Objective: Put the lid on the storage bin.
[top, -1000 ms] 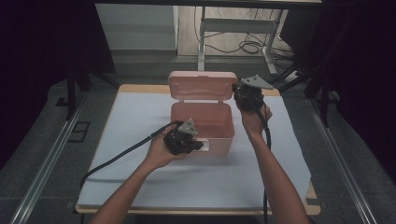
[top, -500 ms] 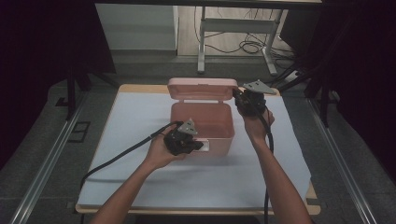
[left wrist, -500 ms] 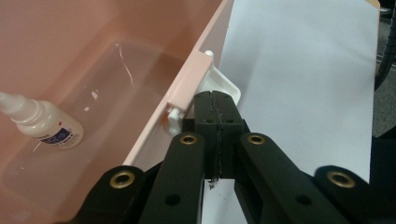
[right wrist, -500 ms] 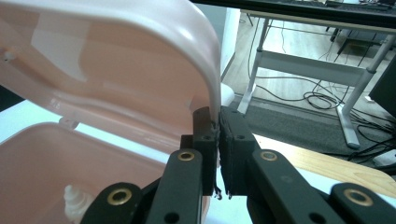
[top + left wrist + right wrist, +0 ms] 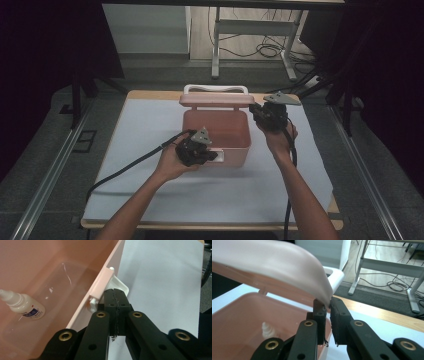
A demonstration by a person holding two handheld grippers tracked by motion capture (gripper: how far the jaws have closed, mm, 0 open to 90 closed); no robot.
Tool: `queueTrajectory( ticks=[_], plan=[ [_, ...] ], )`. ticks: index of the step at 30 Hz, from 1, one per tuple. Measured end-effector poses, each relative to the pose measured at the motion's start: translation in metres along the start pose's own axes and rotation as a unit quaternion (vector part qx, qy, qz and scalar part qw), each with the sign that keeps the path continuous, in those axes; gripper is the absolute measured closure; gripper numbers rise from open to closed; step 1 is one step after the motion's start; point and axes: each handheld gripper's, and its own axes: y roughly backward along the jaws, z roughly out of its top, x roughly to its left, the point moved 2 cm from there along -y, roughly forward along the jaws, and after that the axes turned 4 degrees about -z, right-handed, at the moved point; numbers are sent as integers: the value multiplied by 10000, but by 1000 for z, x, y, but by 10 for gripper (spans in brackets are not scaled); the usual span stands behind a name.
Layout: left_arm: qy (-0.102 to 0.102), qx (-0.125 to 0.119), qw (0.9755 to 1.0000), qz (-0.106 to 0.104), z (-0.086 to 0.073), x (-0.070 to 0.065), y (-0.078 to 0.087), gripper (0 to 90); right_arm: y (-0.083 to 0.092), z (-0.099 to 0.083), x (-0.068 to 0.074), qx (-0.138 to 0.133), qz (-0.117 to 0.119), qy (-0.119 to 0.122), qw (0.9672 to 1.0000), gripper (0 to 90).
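One pink plastic box [image 5: 216,131] sits mid-table, holding one small white dropper bottle [image 5: 21,306]. At its front, the left gripper [image 5: 207,155] is closed, pads together. At its right, the right gripper [image 5: 327,305], jaws just opening, straddles the raised lid [image 5: 274,267] corner.

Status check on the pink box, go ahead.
Left gripper shut, against the latch on the pink box front. Right gripper jaws just been opening, lid corner between them. Small bottle inside. Nothing in the way.
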Motion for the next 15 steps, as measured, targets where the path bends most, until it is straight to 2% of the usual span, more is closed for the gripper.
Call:
queueTrajectory(
  ticks=[10, 11, 15],
  plan=[
    [-2, 8, 10000, 20, 0, 0, 0, 900, 11, -11, 1, 368, 306, 165, 9987, 771],
    [-11, 8, 10000, 18, 0, 0, 0, 900, 13, -16, 0, 480, 403, 214, 9978, 764],
    [-12, 6, 10000, 21, 0, 0, 0, 900, 14, -22, 0, 621, 504, 289, 9964, 756]
  ],
)
